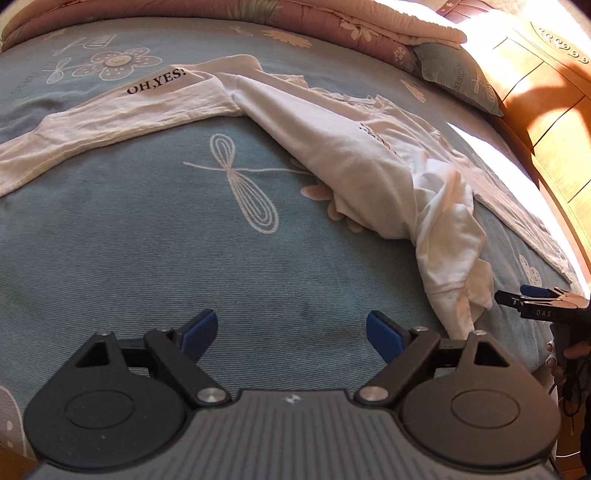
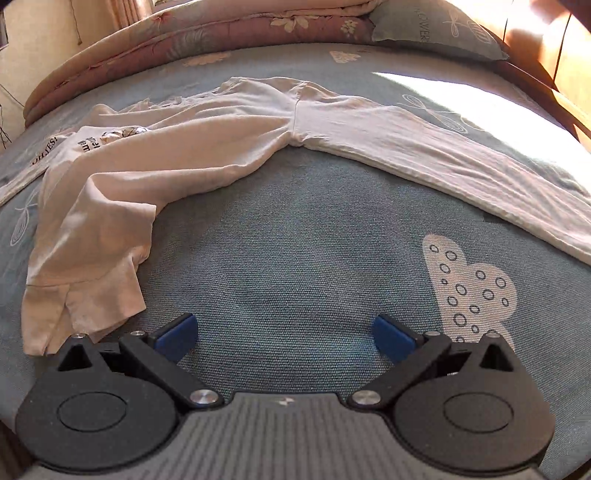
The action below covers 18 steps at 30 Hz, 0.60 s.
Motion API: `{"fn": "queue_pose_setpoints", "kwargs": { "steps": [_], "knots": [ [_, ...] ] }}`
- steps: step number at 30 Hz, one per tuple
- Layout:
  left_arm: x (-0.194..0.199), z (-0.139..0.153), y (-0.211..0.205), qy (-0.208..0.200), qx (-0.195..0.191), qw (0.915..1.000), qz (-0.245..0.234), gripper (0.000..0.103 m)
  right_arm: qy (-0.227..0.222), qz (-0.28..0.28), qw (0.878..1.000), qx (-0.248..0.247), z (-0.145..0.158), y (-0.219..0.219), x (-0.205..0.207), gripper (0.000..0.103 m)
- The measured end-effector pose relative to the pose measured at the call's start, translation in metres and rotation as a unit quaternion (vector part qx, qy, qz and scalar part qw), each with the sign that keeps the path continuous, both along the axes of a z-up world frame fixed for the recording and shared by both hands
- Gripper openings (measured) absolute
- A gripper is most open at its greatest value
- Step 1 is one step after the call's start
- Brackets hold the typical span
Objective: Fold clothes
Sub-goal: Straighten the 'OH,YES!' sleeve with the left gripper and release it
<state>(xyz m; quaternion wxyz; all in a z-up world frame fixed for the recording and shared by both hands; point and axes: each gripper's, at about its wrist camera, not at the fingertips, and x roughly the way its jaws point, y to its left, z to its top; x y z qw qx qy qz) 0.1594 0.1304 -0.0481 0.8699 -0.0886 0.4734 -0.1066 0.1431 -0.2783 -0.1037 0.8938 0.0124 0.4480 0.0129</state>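
Observation:
A white long-sleeved shirt (image 1: 332, 147) lies bunched on the blue bedspread (image 1: 147, 240), one sleeve with "OH,YES!" print stretched left, its hem crumpled at the right. My left gripper (image 1: 291, 334) hovers open over bare bedspread, left of that hem. The right gripper (image 1: 532, 299) shows at the right edge of the left wrist view, just right of the hem. In the right wrist view the shirt (image 2: 166, 155) spreads across the bed, its hem at lower left and a sleeve running right. My right gripper (image 2: 284, 338) stands open above bare bedspread (image 2: 295, 240), nothing between its pads.
A folded pink floral quilt (image 1: 258, 14) and a blue-grey pillow (image 1: 454, 77) lie along the far side of the bed. A wooden headboard (image 1: 546, 110) runs down the right in sunlight. A hand (image 1: 565, 350) holds the right gripper's handle.

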Motion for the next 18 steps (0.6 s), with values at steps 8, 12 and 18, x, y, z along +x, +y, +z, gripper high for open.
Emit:
{"fn": "queue_pose_setpoints", "kwargs": {
  "steps": [8,12,18],
  "knots": [
    [0.036,0.044,0.065,-0.048,-0.031,0.9962,0.066,0.089,0.039,-0.024,0.999,0.016,0.017,-0.001,0.014,0.103],
    [0.062,0.058,0.098,-0.067,-0.062,0.9904,0.104,0.089,-0.027,-0.023,0.998,0.052,0.058,0.001,0.023,0.103],
    [0.125,0.041,0.14,-0.061,-0.084,0.9804,0.167,0.089,-0.091,0.068,0.985,0.132,0.1,0.039,0.082,0.103]
  ]
}}
